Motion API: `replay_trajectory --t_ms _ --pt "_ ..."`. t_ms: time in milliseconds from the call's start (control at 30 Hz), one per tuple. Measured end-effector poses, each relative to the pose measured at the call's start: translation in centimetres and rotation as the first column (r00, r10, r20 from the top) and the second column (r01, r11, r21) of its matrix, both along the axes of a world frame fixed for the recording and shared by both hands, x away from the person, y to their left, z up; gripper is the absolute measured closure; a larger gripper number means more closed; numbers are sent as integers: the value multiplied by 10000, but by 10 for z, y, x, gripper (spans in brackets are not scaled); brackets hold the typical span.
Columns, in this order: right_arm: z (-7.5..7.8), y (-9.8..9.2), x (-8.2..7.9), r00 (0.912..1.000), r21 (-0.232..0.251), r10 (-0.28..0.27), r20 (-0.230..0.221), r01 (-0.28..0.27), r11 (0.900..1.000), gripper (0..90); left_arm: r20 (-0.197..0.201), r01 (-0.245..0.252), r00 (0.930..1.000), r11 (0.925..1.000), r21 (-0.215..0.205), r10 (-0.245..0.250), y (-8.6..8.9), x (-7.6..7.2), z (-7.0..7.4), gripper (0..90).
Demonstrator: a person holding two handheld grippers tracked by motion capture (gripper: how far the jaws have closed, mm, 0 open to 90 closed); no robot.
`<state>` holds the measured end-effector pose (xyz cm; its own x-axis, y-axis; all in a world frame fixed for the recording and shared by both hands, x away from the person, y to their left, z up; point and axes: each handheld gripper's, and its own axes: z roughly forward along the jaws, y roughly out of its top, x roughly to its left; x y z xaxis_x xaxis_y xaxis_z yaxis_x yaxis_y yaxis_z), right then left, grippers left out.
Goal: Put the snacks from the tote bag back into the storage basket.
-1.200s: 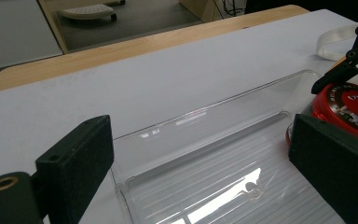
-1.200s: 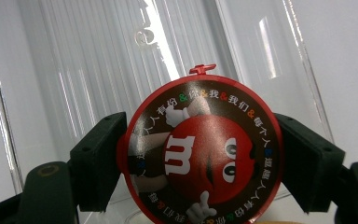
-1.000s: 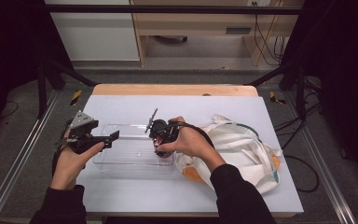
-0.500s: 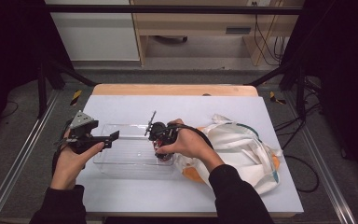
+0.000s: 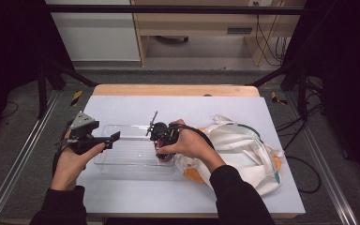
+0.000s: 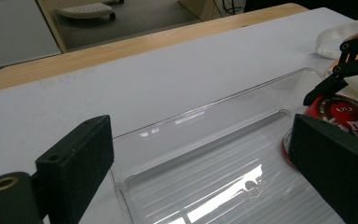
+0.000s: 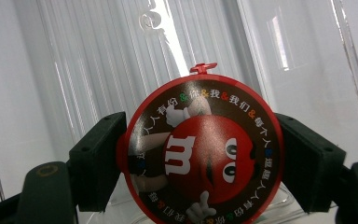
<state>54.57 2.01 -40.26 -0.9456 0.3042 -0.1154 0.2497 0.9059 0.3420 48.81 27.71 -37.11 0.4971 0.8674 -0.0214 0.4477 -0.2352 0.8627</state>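
So the right gripper (image 5: 161, 149) had its jaws clamped on either side of a round red candy tin (image 7: 204, 156), lid face toward its own camera, and was holding it down at the right end of the clear plastic tray (image 5: 122, 165). Looked like it was sitting on or just above the ribbed tray floor, hard to tell which. The left gripper (image 5: 112, 138) hung over the tray's left end with jaws spread wide, pinching nothing, pointed along the tray's long axis toward the tin. Right hand was obviously the nearer one. A white tote bag (image 5: 243, 150) lay just right of the tray on the table (image 5: 136, 105).
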Motion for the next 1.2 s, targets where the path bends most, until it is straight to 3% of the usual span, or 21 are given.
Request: replay_trajectory --t_ms 200,367,633,733,1200 --pt "3 -2 -1 9999 148 151 69 -152 9998 201 -6 23 10000 10000 11 -23 0 0 0 68" --pt "16 -7 -5 9998 901 -115 183 98 9959 172 -23 53 10000 10000 57 -52 0 0 0 68" --pt "31 -18 -10 9991 1477 -228 355 173 9889 136 -7 32 10000 10000 65 -32 1 0 1 68" --pt "36 -22 -13 9991 1598 -366 229 325 9866 127 5 27 10000 10000 41 -27 2 0 1 68" --pt "52 -37 -27 9924 2103 -1089 575 945 9730 109 22 -56 10000 10000 -4 56 6 0 2 68"
